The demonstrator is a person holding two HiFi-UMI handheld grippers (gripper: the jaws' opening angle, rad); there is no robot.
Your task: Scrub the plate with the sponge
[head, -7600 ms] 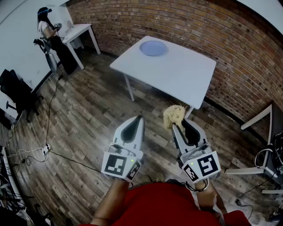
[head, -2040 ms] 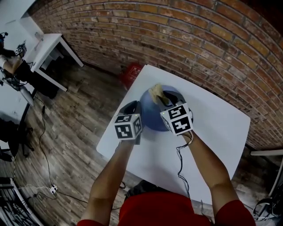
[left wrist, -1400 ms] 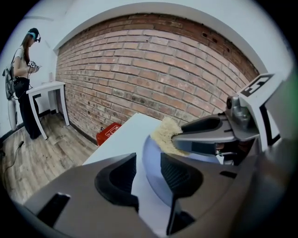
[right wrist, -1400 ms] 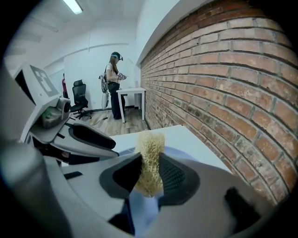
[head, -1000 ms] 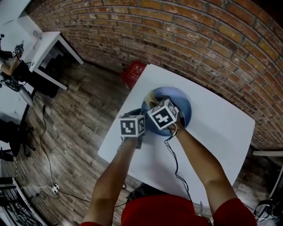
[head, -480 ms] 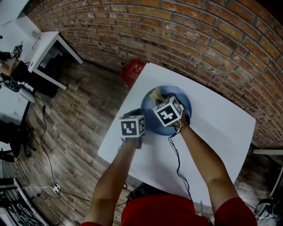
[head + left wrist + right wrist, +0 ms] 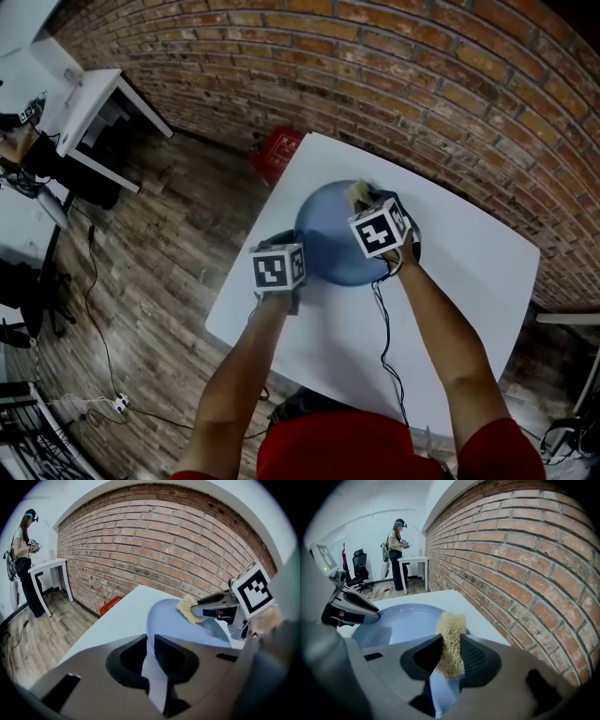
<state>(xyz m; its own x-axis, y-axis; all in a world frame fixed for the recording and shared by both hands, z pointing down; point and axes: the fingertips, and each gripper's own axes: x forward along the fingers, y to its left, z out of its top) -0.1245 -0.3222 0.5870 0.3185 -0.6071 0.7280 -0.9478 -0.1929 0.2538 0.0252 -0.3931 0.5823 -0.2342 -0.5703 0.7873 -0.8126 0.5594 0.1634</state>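
left gripper (image 7: 150, 649): jaws closing, plate rim sits between the pads and both pads touch it, at the plate's 8 o'clock in the head view
right gripper (image 7: 451, 654): pinching the sponge, which sticks up past the jaw tips
sponge (image 7: 451, 639): tan, coarse, against the plate near its 1 o'clock edge in the head view; right gripper's marker cube covers most of it there
plate (image 7: 333, 239): blue, round, on the white table, toward the table's 10 o'clock corner; can't tell whether it lies flat or is tipped up a bit
table (image 7: 469, 272): white top, nothing else visible on it but the plate
wall (image 7: 422, 75): red brick, along the table's 12 o'clock side
red box (image 7: 278, 150): on the wood floor beside the table's 11 o'clock corner
second table (image 7: 94, 103): white, well apart at 10 o'clock
person (image 7: 21, 550): standing by the second table, wearing a headset
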